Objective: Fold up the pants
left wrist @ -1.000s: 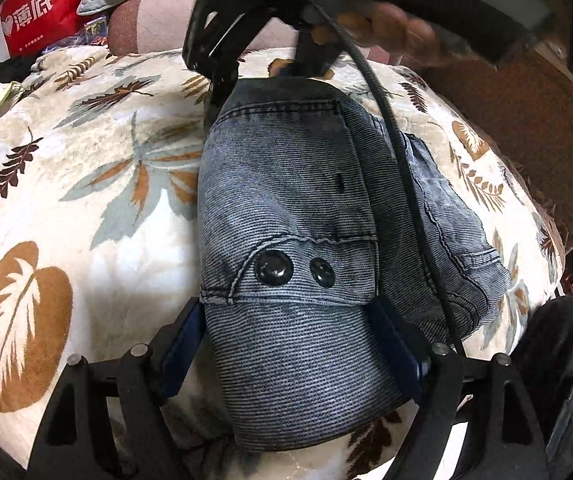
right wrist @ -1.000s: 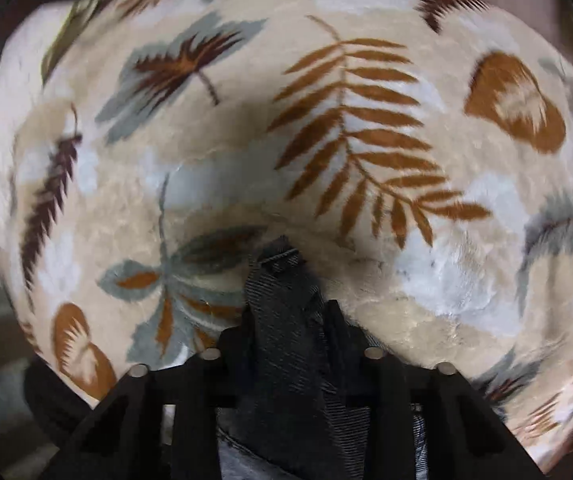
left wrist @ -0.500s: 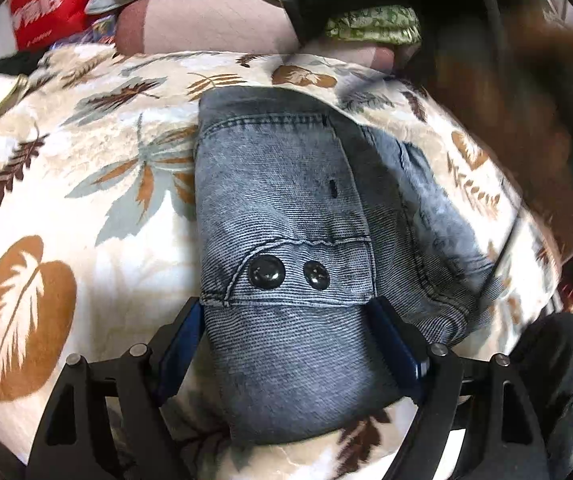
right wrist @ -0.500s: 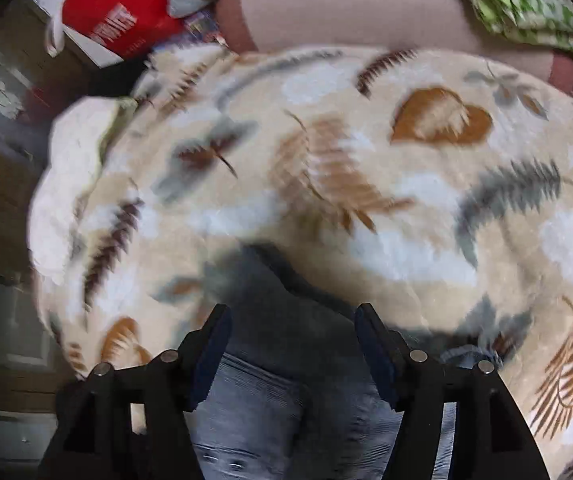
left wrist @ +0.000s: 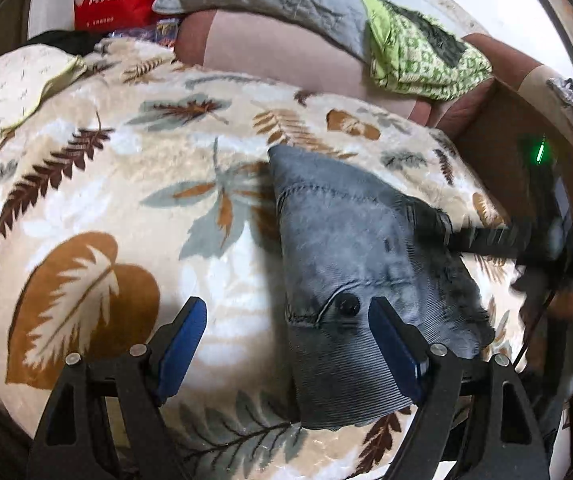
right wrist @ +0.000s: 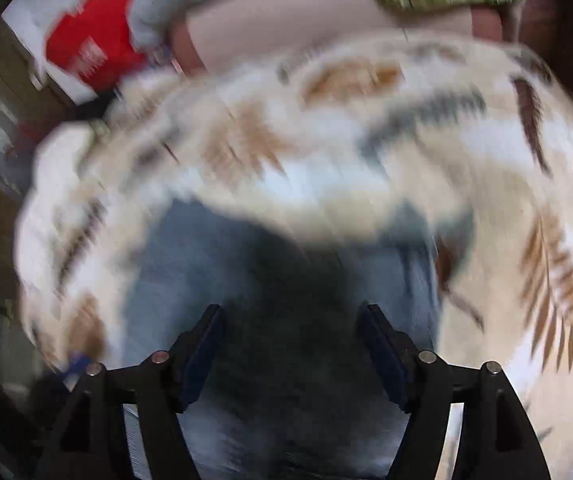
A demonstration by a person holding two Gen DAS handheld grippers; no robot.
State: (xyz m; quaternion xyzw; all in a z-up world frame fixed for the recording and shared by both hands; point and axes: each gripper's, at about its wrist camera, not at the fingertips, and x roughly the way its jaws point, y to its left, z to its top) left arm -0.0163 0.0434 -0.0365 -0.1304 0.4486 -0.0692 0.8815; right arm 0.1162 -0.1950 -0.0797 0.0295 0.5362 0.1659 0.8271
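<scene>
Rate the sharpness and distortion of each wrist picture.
Left wrist view: mostly sharp, the folded jeans and leaf-print blanket are readable, with motion blur at the right edge and fisheye bending. Right wrist view: heavy motion blur over blanket and jeans; only the right gripper looks crisp, and a dark shadow falls between its fingers.

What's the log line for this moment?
pants: folded on blanket | left gripper: open, none held | right gripper: jaws just opening, open over pants, view blurred

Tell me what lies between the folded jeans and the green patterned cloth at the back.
In the left wrist view, only the leaf-print blanket and then the pinkish cushion lie between the folded jeans and the green patterned cloth.
</scene>
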